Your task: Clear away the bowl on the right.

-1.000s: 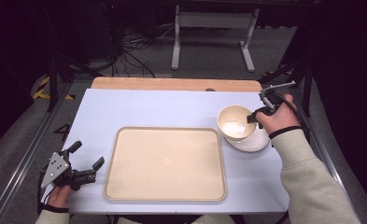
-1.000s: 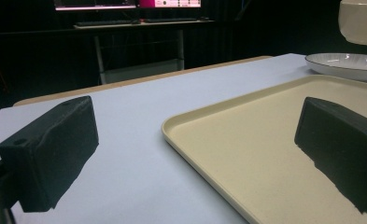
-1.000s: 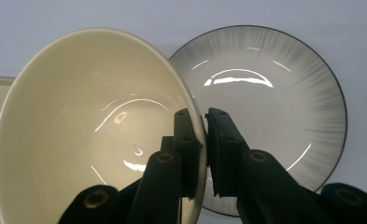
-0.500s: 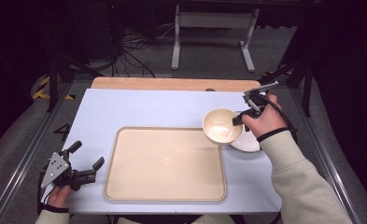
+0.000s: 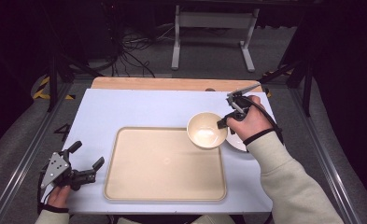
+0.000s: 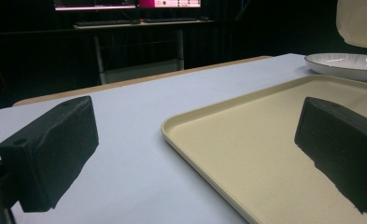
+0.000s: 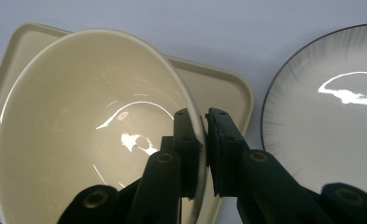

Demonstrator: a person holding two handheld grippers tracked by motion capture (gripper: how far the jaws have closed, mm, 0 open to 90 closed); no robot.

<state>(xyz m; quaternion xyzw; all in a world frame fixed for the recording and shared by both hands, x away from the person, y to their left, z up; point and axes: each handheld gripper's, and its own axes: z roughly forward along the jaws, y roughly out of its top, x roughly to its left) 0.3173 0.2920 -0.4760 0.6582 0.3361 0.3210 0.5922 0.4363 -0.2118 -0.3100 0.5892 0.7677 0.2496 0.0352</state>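
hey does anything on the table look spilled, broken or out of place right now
Nothing stands out. The right gripper holds the empty bowl by its rim above the tray's corner; the plate looks clean and whole.

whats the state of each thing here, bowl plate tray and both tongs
bowl: empty, lifted, held by its rim over the tray's far right corner
plate: empty, flat on the table, right of the tray
tray: empty, flat on the table
right tongs: shut on the bowl's rim, one jaw inside, one outside
left tongs: open, holding nothing, low at the tray's left edge
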